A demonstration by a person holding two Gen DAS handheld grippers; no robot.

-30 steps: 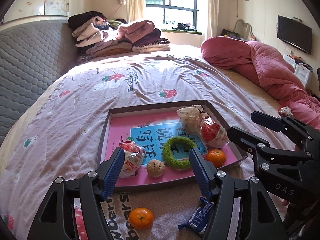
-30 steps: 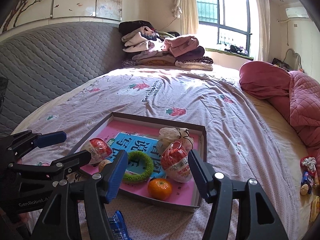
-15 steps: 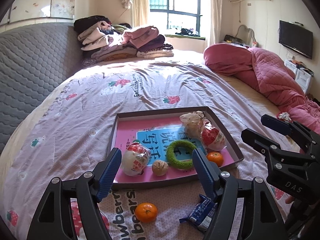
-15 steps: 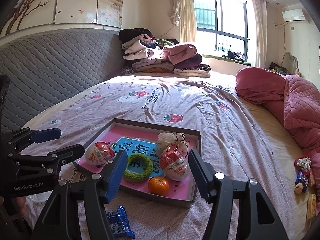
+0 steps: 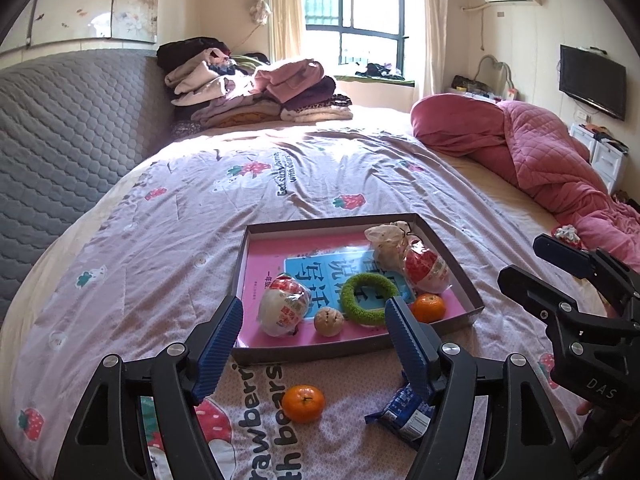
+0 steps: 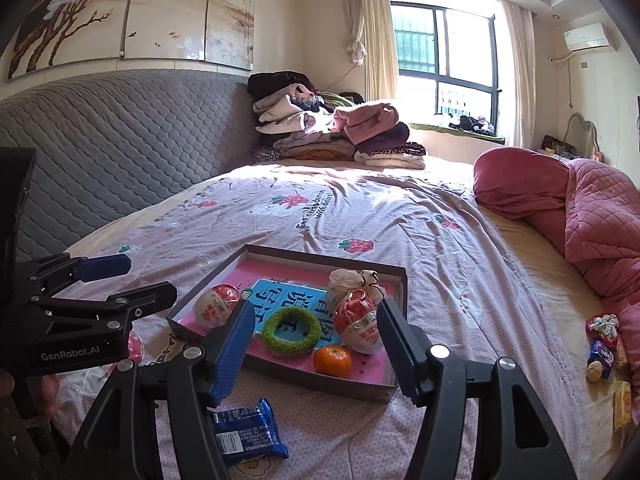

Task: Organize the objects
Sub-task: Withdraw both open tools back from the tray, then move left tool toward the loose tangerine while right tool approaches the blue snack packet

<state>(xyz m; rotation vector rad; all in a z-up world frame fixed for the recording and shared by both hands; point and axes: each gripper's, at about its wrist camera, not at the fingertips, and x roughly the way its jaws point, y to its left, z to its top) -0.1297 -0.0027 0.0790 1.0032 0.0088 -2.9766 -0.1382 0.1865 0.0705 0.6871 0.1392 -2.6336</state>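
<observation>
Two hand-held grippers w/ blue-padded fingers hover over the bed: left gripper [image 5: 314,344] and right gripper [image 6: 316,344], both spread wide, nothing held. Shallow brown cardboard box w/ pink book as its floor [image 5: 460,264] sits on the pale pink strawberry-print bedsheet [image 5: 180,240]. Inside: two red-and-white wrapped round snacks [image 5: 285,309] [image 5: 425,269], fuzzy green ring [image 5: 370,294], small beige round nut-like item [image 5: 329,321], clear knotted plastic bag [image 5: 386,236], one small orange tangerine [image 5: 429,307] near the box's front right corner. Outside, just in front of the box: second orange tangerine [image 5: 303,403] and blue foil snack packet [image 6: 248,432], apart from each other, both on the sheet. More snacks [image 6: 602,350] lie far right by the rumpled pink quilt [image 6: 592,216].
</observation>
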